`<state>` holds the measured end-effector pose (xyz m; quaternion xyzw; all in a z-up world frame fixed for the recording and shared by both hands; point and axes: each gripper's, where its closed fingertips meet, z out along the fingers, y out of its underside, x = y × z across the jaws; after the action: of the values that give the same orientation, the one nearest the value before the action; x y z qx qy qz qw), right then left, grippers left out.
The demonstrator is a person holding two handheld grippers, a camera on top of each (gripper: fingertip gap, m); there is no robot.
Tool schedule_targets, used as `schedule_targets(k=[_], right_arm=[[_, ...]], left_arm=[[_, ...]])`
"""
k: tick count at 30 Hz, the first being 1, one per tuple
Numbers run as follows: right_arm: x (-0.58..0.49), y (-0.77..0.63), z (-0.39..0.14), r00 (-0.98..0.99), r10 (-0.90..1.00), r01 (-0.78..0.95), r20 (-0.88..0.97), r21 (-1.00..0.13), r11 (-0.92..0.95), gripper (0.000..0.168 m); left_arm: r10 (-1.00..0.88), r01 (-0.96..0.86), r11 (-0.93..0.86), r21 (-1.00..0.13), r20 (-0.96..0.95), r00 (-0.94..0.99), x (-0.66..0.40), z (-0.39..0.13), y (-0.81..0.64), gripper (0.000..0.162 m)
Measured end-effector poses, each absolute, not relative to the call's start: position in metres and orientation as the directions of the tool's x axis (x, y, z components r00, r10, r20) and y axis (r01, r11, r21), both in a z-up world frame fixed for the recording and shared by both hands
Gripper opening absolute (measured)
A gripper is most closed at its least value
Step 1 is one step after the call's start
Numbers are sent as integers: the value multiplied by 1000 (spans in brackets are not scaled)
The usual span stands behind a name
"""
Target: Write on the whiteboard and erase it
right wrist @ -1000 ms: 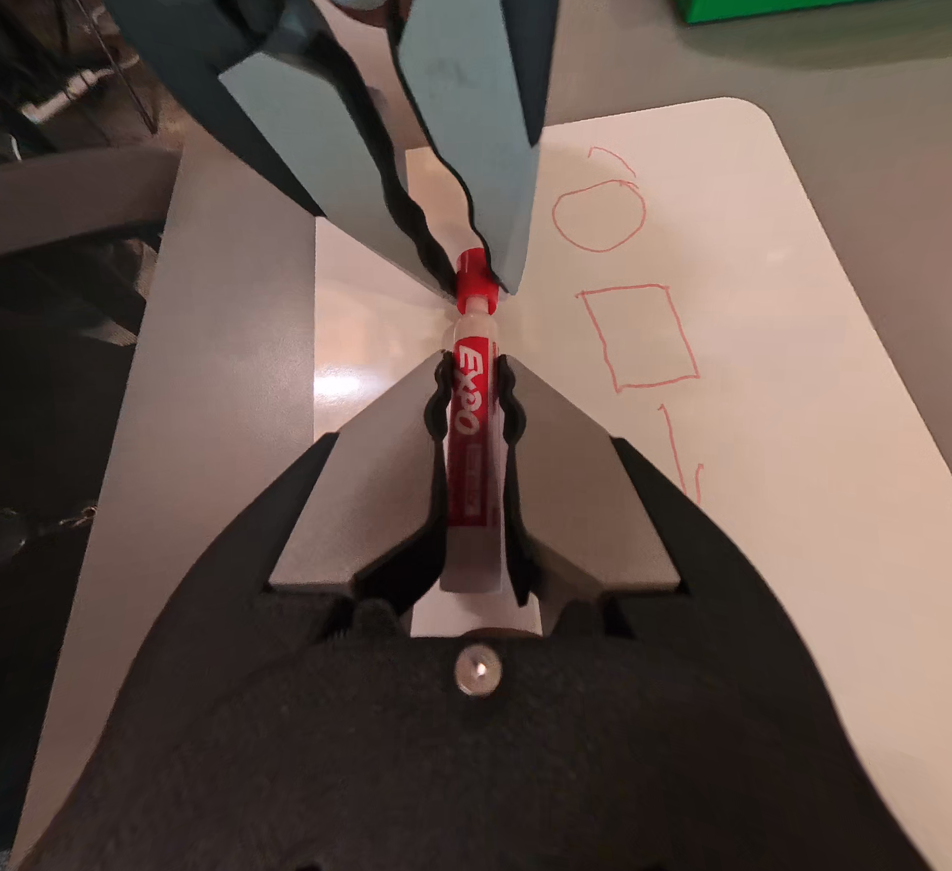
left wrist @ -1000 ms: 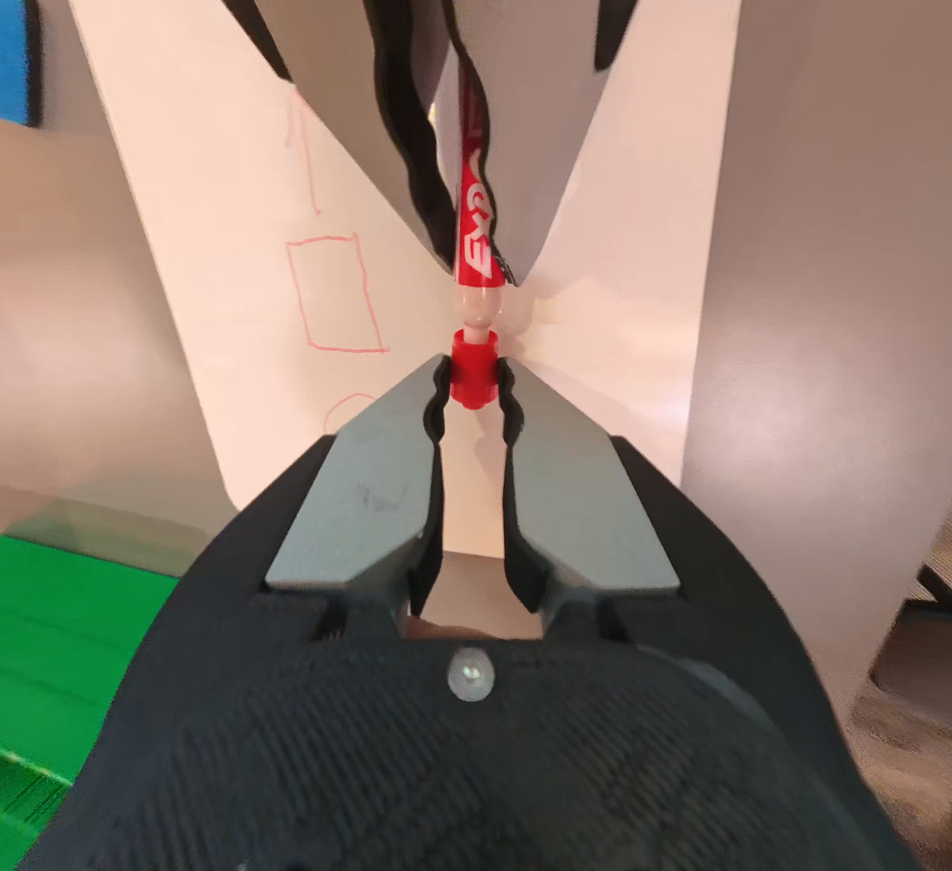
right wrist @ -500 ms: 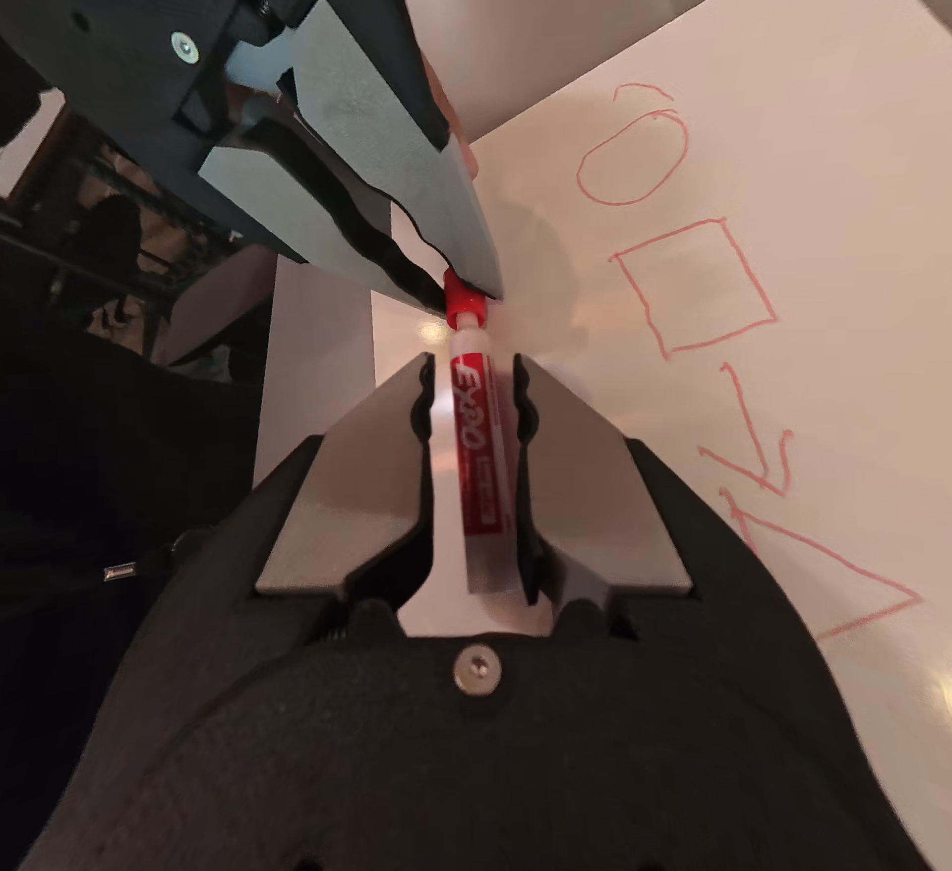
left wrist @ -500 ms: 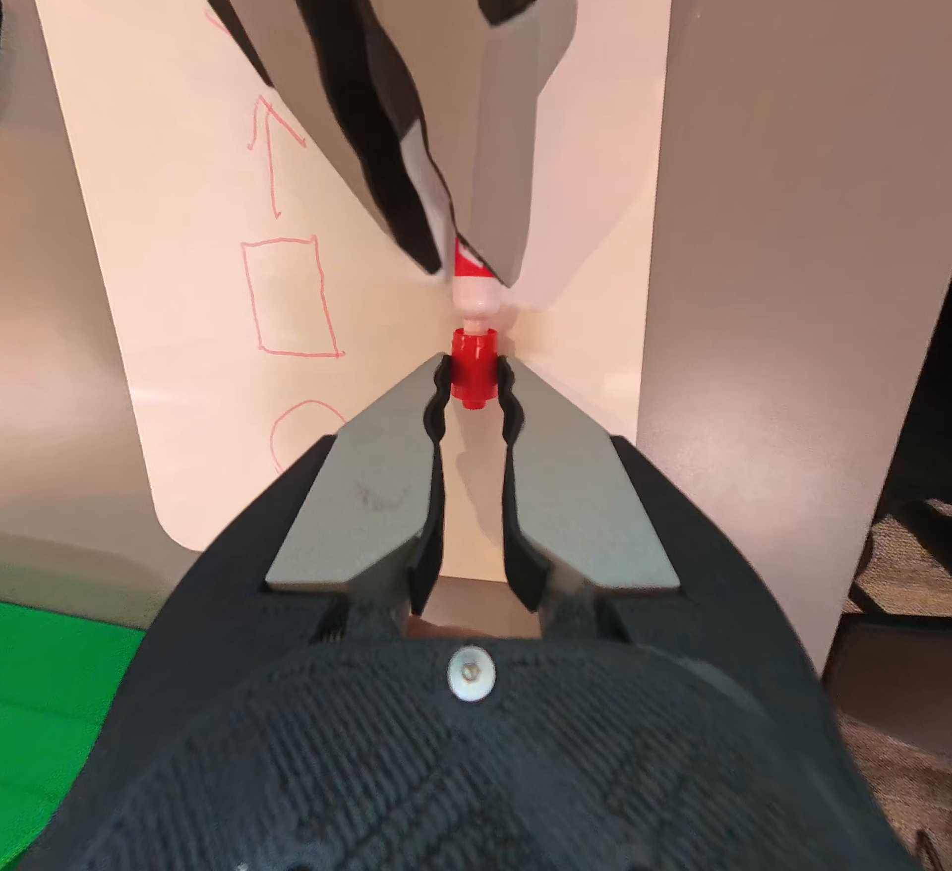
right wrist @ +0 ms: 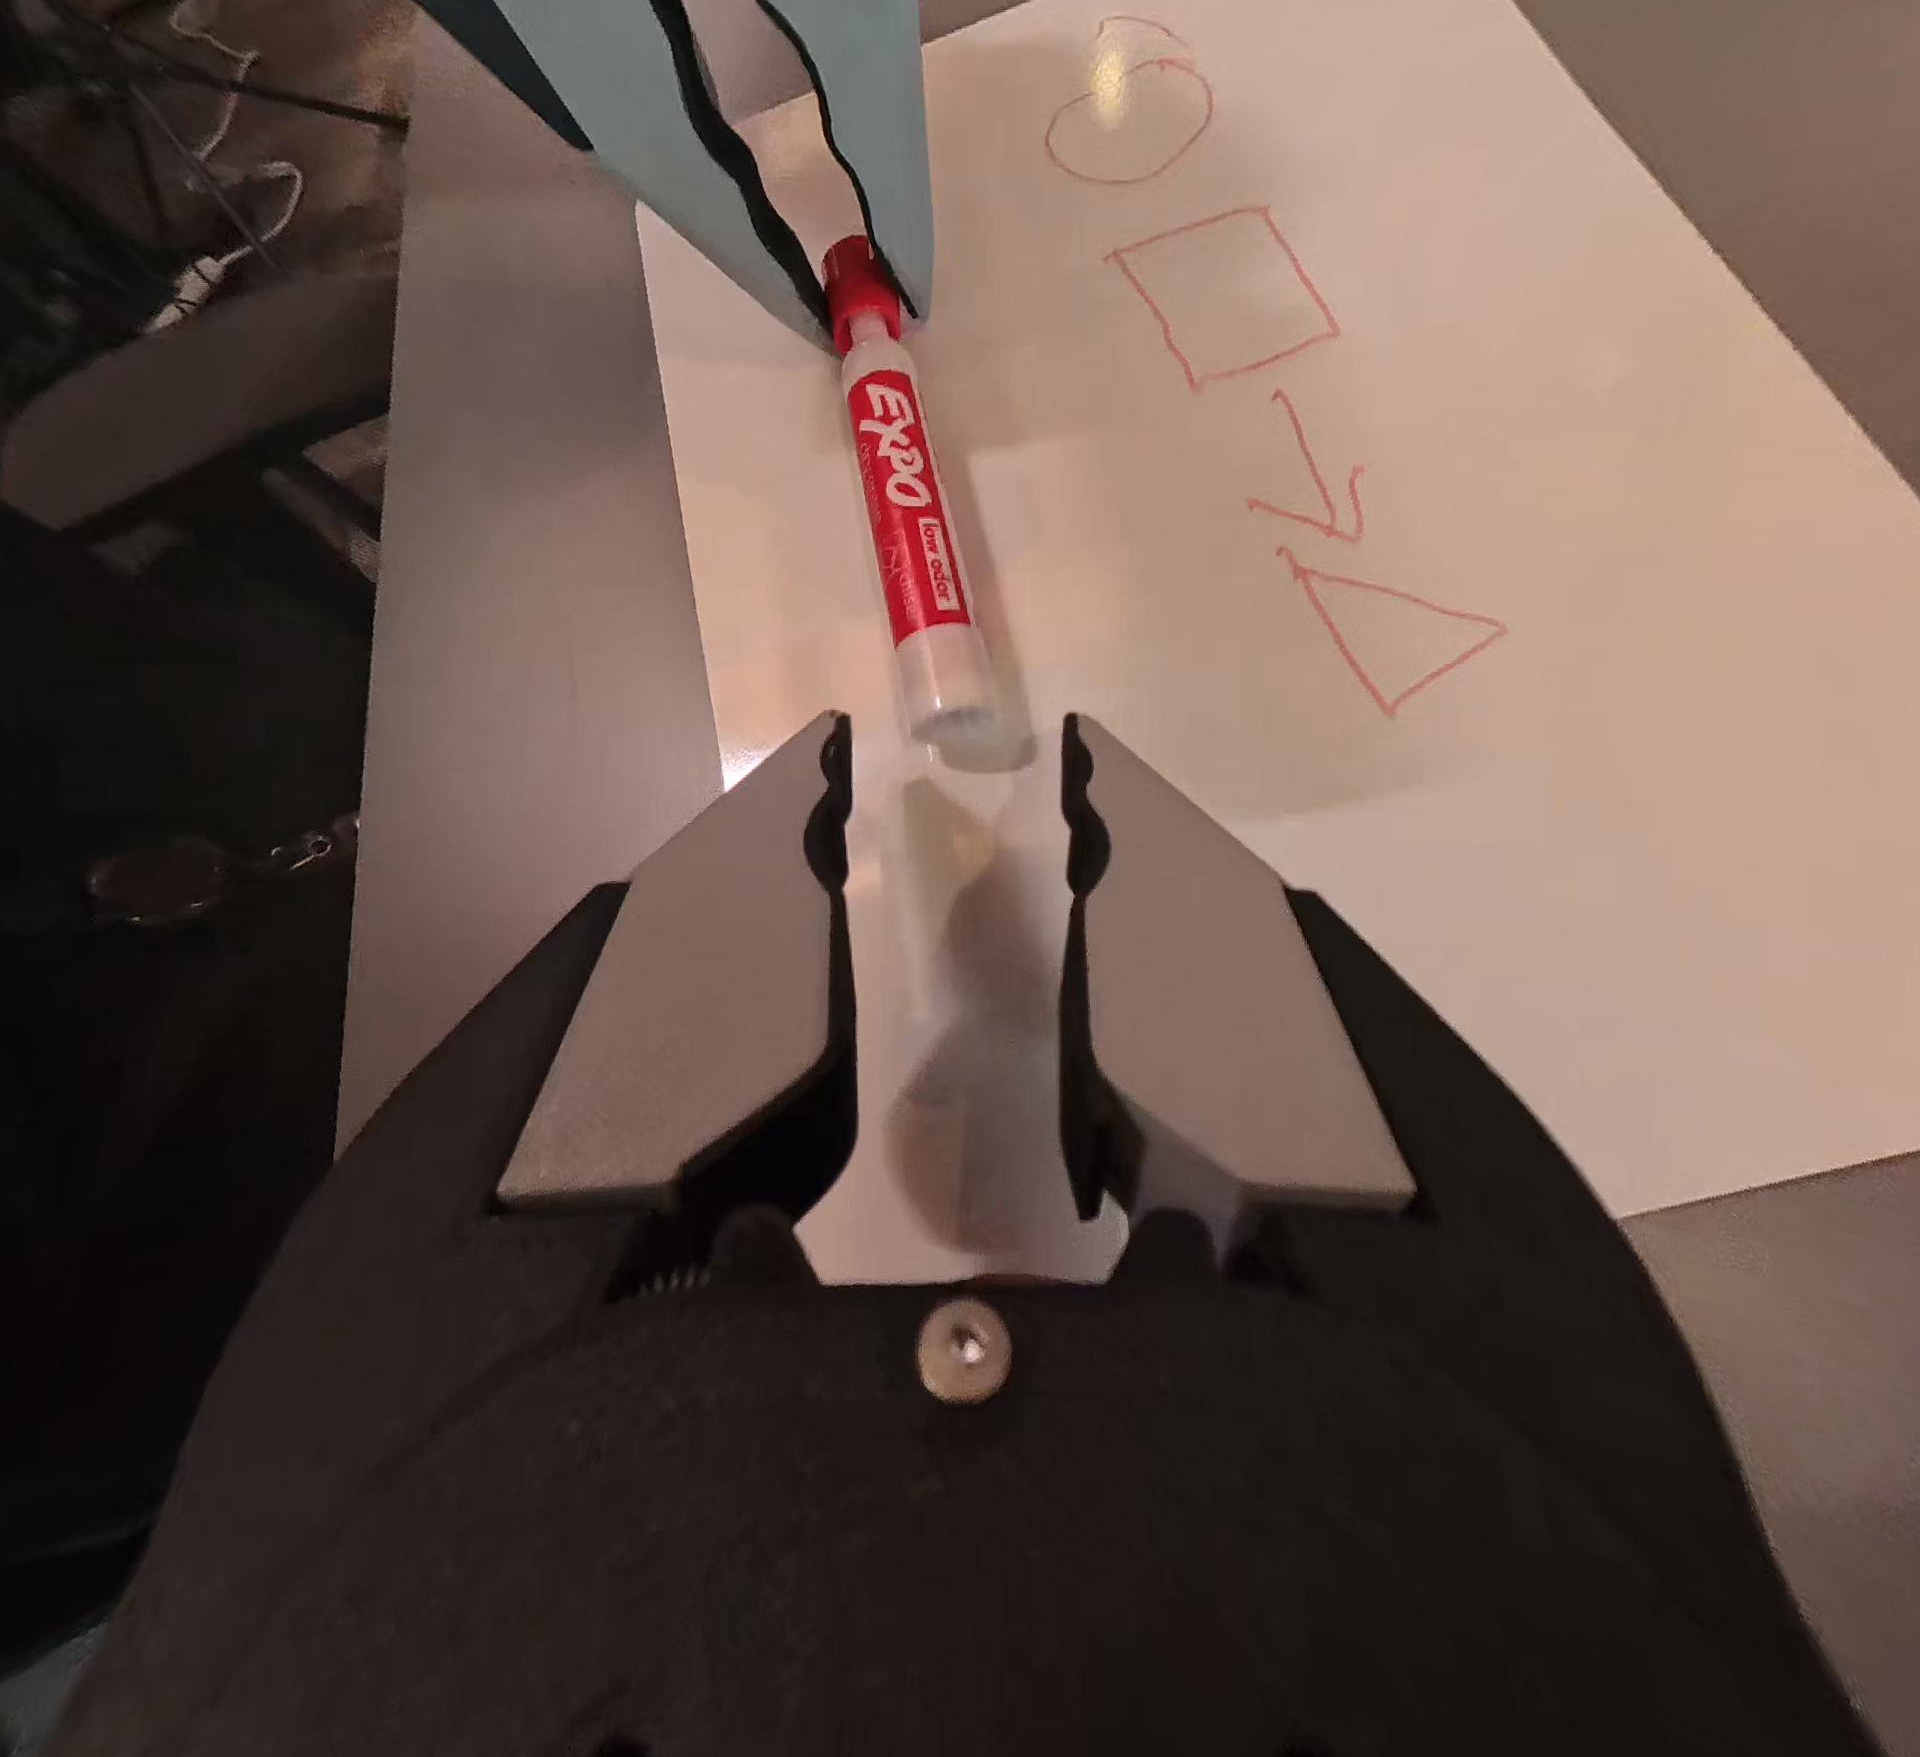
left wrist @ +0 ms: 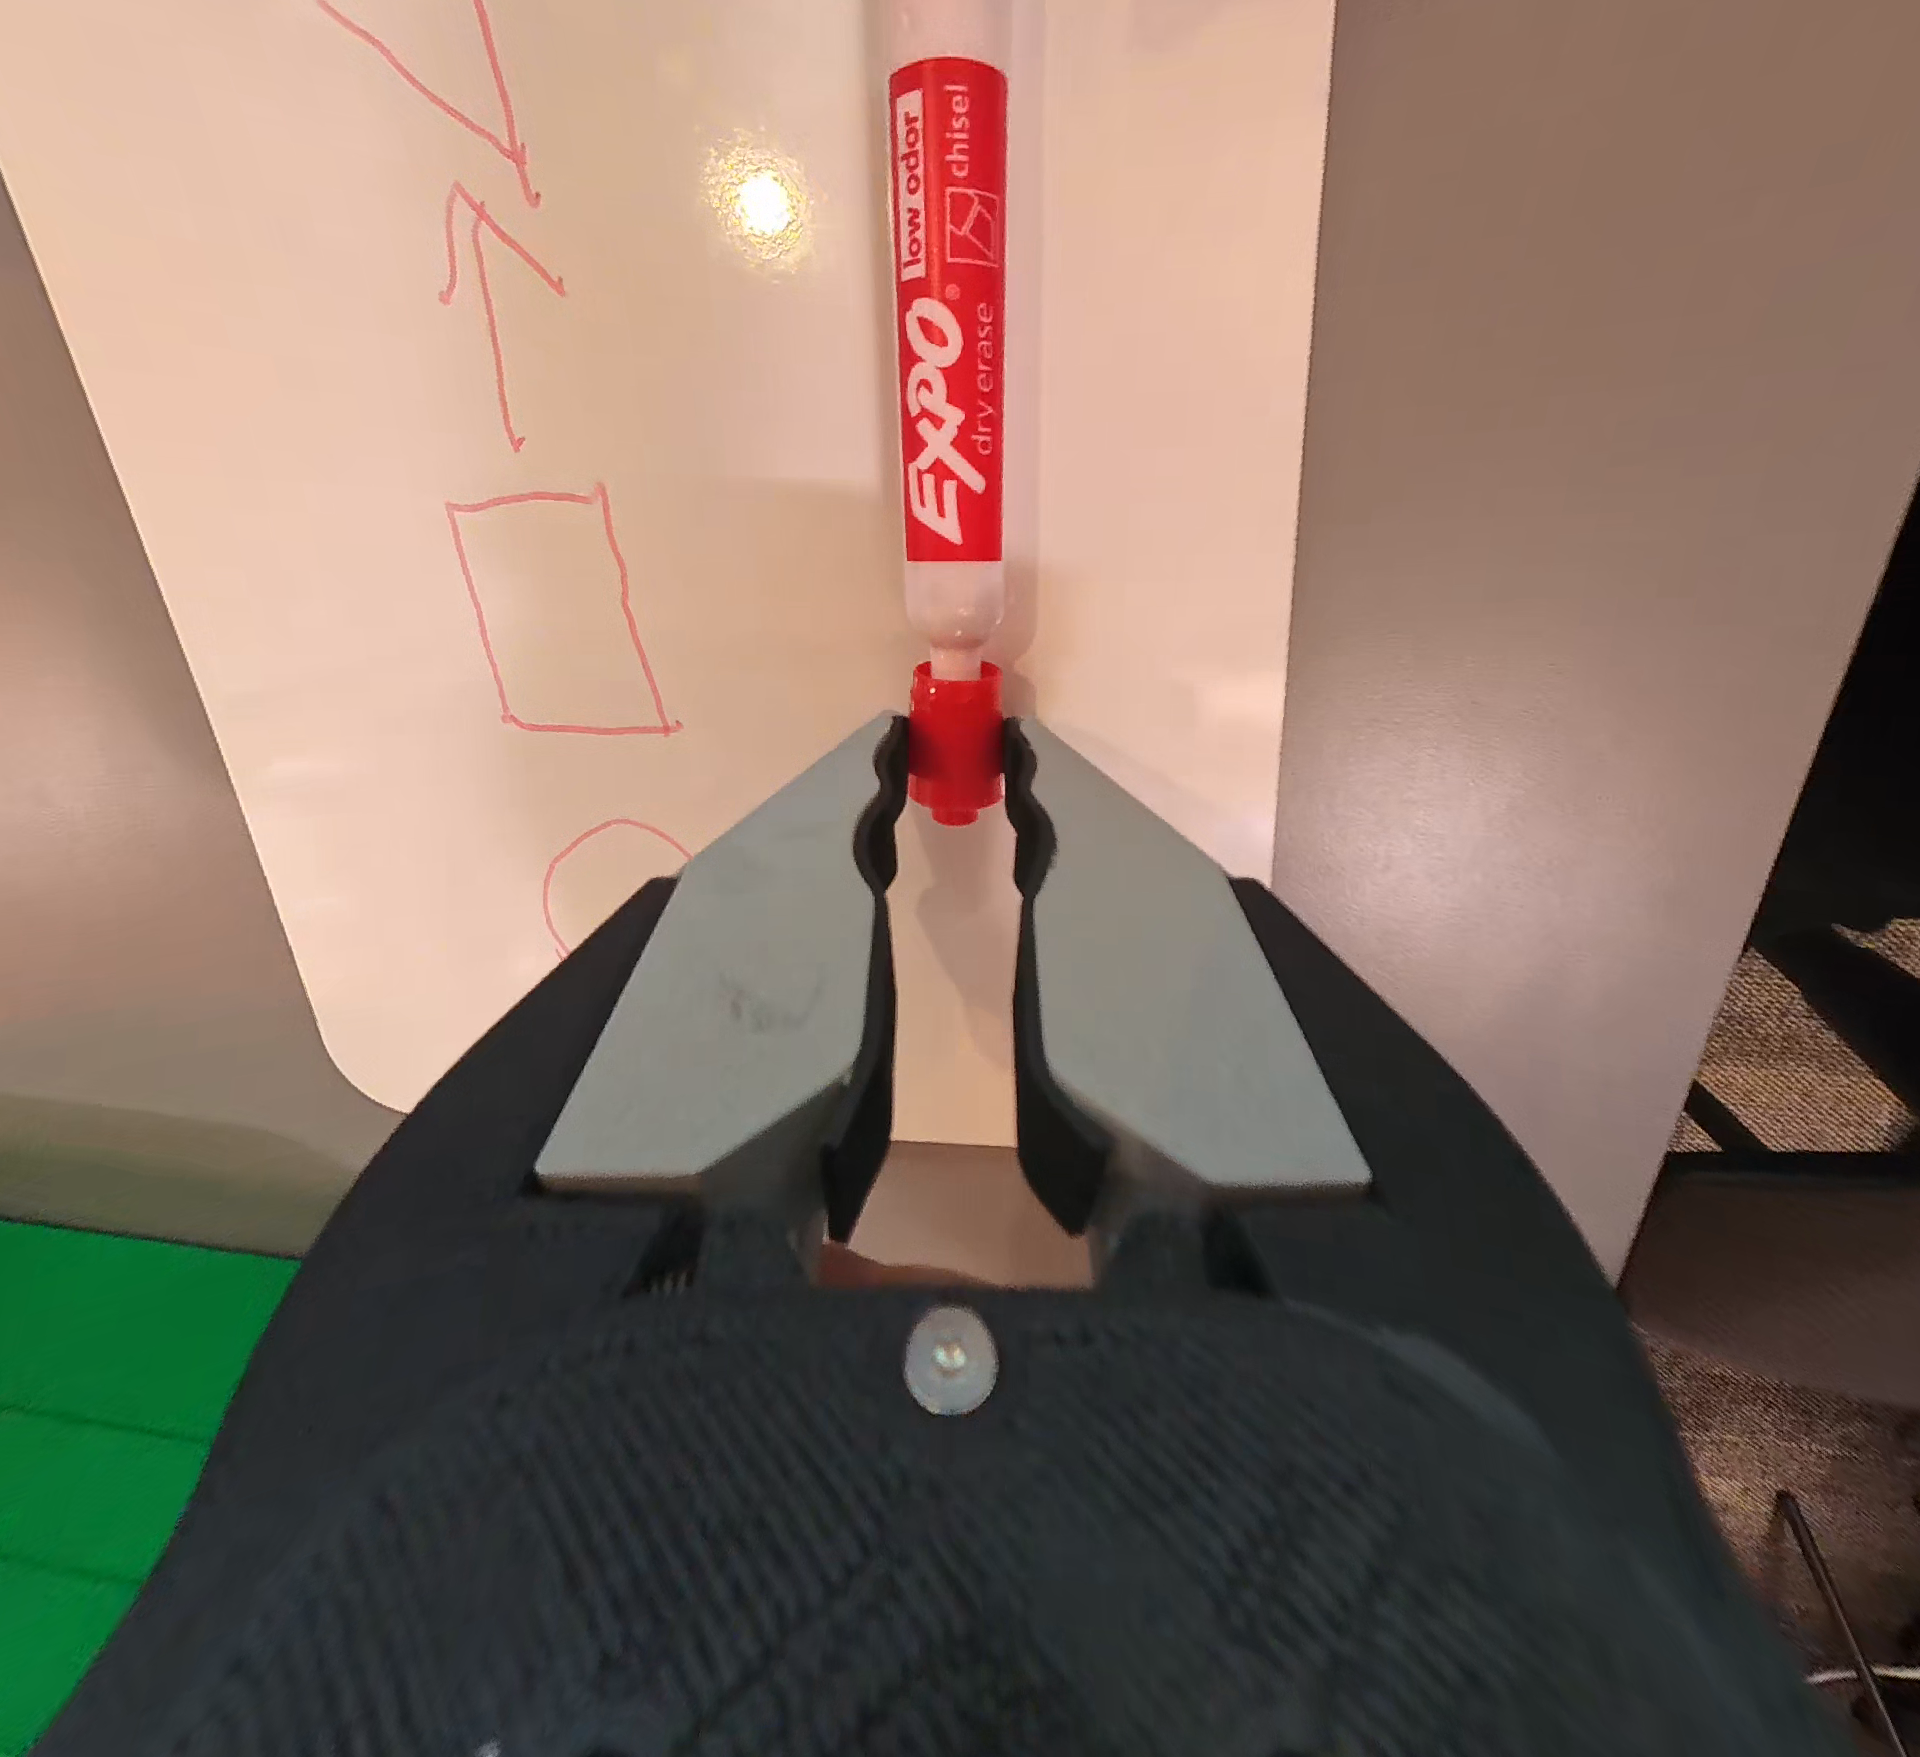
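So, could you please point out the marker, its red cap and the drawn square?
marker (left wrist: 951, 325): left wrist view, on its red label.
red cap (left wrist: 954, 743): left wrist view, cap's side.
drawn square (right wrist: 1226, 294): right wrist view, its inside.

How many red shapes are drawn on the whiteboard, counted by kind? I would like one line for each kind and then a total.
Drawn in red on the whiteboard, as the right wrist view shows:
Circle: 1
Square: 1
Arrow: 1
Triangle: 1
Total: 4 drawn shapes
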<state>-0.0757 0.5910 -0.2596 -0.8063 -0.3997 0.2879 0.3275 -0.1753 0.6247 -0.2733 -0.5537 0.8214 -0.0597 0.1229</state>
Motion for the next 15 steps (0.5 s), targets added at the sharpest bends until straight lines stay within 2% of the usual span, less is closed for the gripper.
schedule_targets(k=[2,4,10,13,15], right_arm=[[-76,592,-265,515,831,459,-208,-752,-473,33],[-85,595,-267,494,847,484,-194,-748,-454,18],[-98,594,-266,466,862,485,-199,-757,-437,15],[-103,597,-260,466,876,515,-120,-769,-379,15],[-103,601,-245,474,874,472,-109,-806,-357,15]], left_arm=[[-924,-892,382,-241,-132,-360,-175,-273,624,16],[-924,-890,381,-249,-126,-360,-174,-273,623,16],[-928,-898,369,-240,-146,-342,-176,-273,628,15],[-929,-908,366,-205,-132,-345,-181,-274,631,15],[-922,-906,383,-182,-124,-366,-181,-274,631,14]])
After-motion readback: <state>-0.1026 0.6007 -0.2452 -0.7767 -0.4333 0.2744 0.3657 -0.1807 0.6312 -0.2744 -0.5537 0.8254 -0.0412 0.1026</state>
